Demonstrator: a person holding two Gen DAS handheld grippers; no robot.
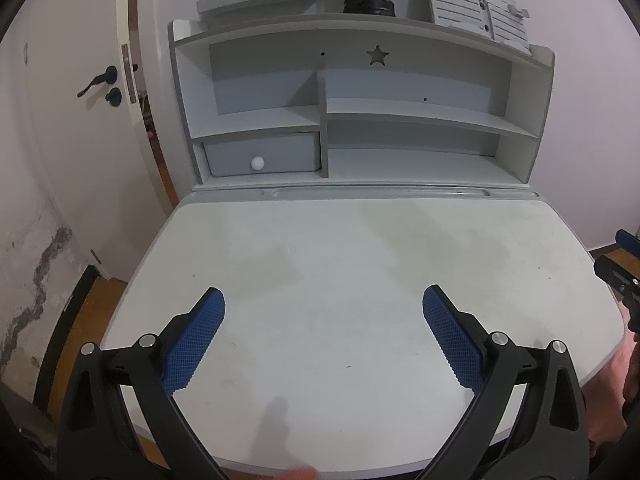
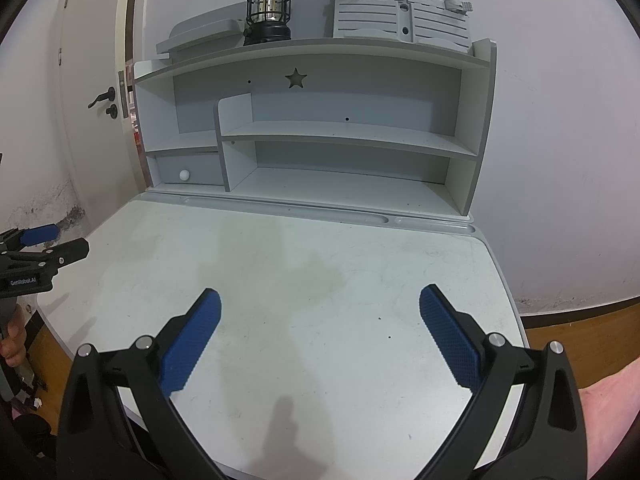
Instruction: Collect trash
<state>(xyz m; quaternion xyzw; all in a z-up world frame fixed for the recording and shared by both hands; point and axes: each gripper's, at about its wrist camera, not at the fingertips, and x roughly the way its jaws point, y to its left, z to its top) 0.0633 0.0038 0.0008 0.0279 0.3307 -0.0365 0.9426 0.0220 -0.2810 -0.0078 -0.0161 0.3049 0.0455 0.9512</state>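
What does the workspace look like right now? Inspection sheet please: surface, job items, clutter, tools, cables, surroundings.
Surface: white desk top, bare, faint smudges and a few dark specks.
Job's things: no trash seen on the desk or in the hutch shelves.
Clutter: lantern, grey tray and slatted grey book stand on top of the hutch; small drawer with white knob lower left.
Tools: left tool jaws wide apart, nothing held; right tool the same, both above the desk's near edge.
Cables: nothing seen.
Surroundings: door with dark lever handle at left, stained lower wall, wood floor.
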